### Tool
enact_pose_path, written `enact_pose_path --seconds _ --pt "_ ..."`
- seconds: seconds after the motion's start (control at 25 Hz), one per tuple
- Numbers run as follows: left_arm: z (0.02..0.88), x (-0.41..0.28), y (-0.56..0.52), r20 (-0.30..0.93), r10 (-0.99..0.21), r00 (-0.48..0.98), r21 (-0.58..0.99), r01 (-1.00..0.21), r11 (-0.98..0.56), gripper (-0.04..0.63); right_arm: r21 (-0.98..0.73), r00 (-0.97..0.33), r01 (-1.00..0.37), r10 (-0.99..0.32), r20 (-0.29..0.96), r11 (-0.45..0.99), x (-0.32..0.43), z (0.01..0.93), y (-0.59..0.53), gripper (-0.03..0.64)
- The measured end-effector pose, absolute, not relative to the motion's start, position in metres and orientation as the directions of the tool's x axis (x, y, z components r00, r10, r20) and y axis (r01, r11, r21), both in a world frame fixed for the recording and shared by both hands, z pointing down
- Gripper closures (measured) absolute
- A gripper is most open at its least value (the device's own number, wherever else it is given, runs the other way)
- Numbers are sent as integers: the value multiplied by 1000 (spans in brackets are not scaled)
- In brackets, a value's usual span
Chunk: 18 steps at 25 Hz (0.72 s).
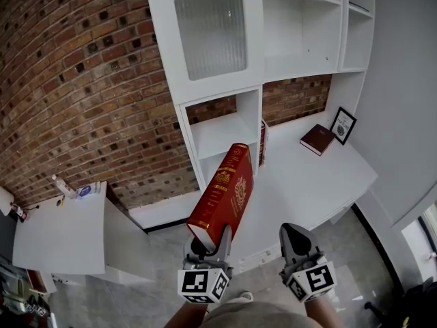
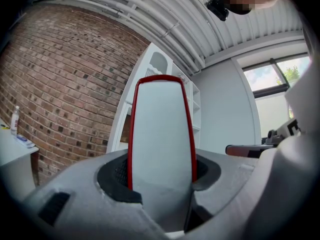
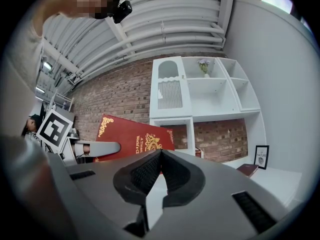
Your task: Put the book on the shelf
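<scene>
Now red book (image 1: 224,190) in L gripper (image 1: 209,240)

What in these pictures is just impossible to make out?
- Head view: the gold lettering on the red book is too small to read.
- Head view: the ribbed glass door hides what is behind it.
- Left gripper view: the book, clamped in the left gripper, blocks most of the shelf unit.

Steep overhead; gripper views toward shelf (image 1: 300,46)

Study room: brick wall (image 1: 82,80), white shelf unit (image 1: 300,39), desk (image 1: 328,176).
</scene>
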<state>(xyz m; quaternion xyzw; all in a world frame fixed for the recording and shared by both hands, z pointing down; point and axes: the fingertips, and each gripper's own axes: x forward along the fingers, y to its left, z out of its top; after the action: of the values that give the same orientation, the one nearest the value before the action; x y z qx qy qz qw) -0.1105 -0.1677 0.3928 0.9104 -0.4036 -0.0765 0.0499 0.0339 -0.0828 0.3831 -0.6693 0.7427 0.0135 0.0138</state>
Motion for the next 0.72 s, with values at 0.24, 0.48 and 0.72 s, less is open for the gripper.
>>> enact_pose_path --seconds 0.24,0.48,0.72 --pt "394 -117 -185 -102 -740 664 156 -724 -672 368 13 -100 -995 -995 -6 100 26 384 -100 611" --pt "395 -120 -198 -104 -741 663 163 -724 -670 368 30 -100 -995 -995 -25 100 25 387 -109 611" --pt "394 -121 -208 -104 -747 657 161 -730 -664 368 28 -100 -995 -995 -28 99 25 385 -116 611"
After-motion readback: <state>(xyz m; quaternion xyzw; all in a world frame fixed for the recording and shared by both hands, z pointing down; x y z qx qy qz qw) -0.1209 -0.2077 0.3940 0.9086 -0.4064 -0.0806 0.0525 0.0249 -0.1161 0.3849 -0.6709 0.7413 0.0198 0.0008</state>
